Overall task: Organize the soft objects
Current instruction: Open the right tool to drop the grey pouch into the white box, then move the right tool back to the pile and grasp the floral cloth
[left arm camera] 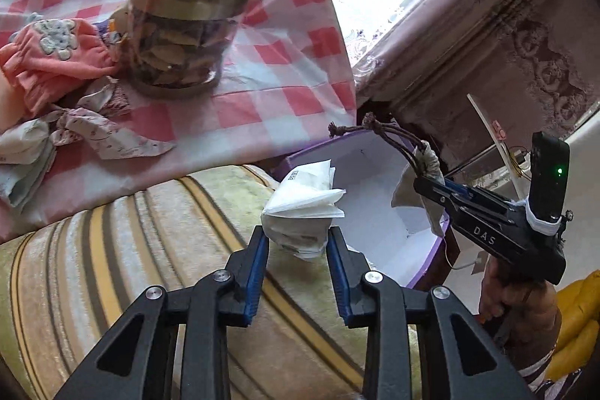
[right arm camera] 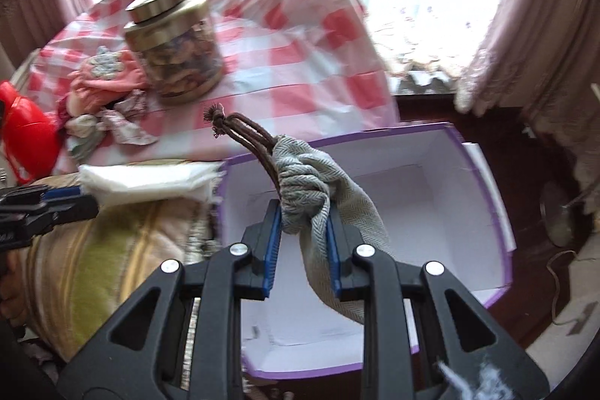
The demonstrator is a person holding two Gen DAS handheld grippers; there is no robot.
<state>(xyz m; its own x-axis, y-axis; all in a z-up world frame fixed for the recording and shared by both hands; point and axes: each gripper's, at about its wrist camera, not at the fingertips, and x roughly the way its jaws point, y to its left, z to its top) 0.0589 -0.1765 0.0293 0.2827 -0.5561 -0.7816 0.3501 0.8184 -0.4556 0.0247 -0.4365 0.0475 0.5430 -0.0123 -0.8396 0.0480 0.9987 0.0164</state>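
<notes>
My left gripper [left arm camera: 298, 238] is shut on a white folded soft packet [left arm camera: 303, 208], held over the striped cushion beside the box. The packet also shows in the right wrist view [right arm camera: 150, 182], sticking out from the left gripper [right arm camera: 80, 199]. My right gripper [right arm camera: 303, 223] is shut on a grey herringbone drawstring pouch [right arm camera: 307, 182] with brown cords, hanging over the open purple box with a white inside [right arm camera: 468, 212]. From the left wrist view the right gripper [left arm camera: 425, 177] holds the pouch [left arm camera: 431, 164] above the box [left arm camera: 375, 212].
A table with a red-checked cloth [left arm camera: 292, 70] bears a glass jar with a metal lid [left arm camera: 187, 25], a pink garment [left arm camera: 56, 59] and floral cloths [left arm camera: 97, 130]. A striped cushion [left arm camera: 131, 250] lies below. A red object [right arm camera: 22, 134] sits left. Curtains [left arm camera: 506, 25] hang behind.
</notes>
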